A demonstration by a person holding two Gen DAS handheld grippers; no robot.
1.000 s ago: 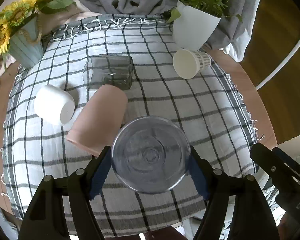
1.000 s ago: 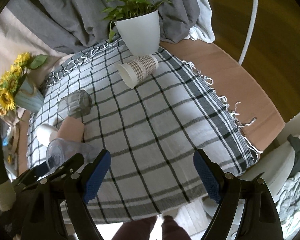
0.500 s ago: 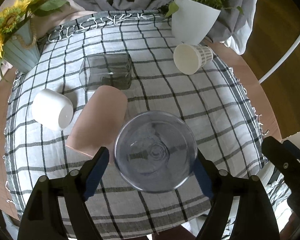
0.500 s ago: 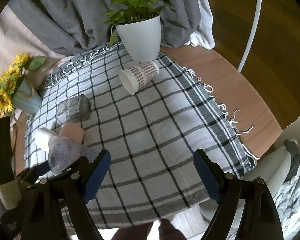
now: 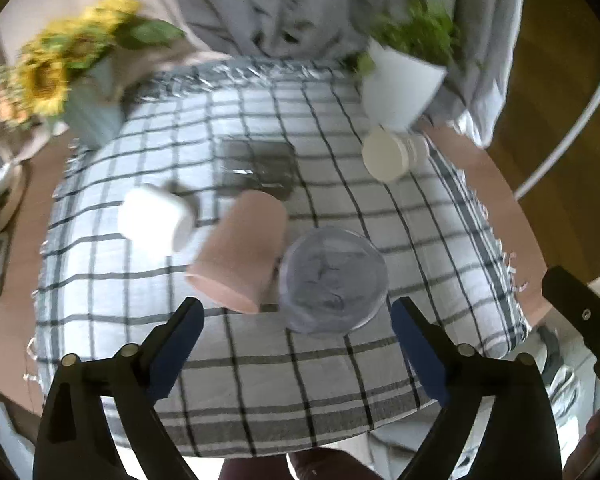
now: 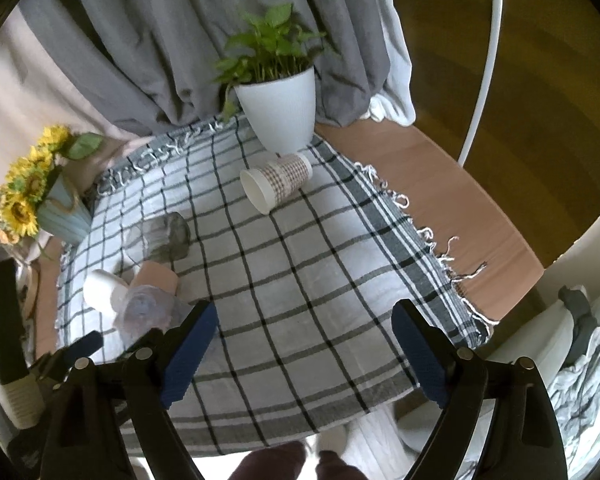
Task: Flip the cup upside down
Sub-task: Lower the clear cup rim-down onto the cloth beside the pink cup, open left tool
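A clear plastic cup (image 5: 333, 280) stands upside down on the checked cloth (image 5: 260, 380), base up, beside a pink cup (image 5: 242, 248) lying on its side. My left gripper (image 5: 296, 344) is open and empty, pulled back above and in front of the clear cup. The clear cup also shows in the right wrist view (image 6: 144, 310) at lower left. My right gripper (image 6: 304, 354) is open and empty over the cloth's front part. The left wrist view is blurred.
A white cup (image 5: 156, 220), a dark glass (image 5: 258, 168) and a patterned paper cup (image 6: 276, 182) lie on their sides. A white plant pot (image 6: 280, 112) stands at the back, a sunflower vase (image 6: 56, 212) at the left. The table edge (image 6: 460, 208) is at right.
My left gripper opened, let go of the clear cup and drew back and up. The cup now stands upside down on the cloth. My right gripper rose slightly.
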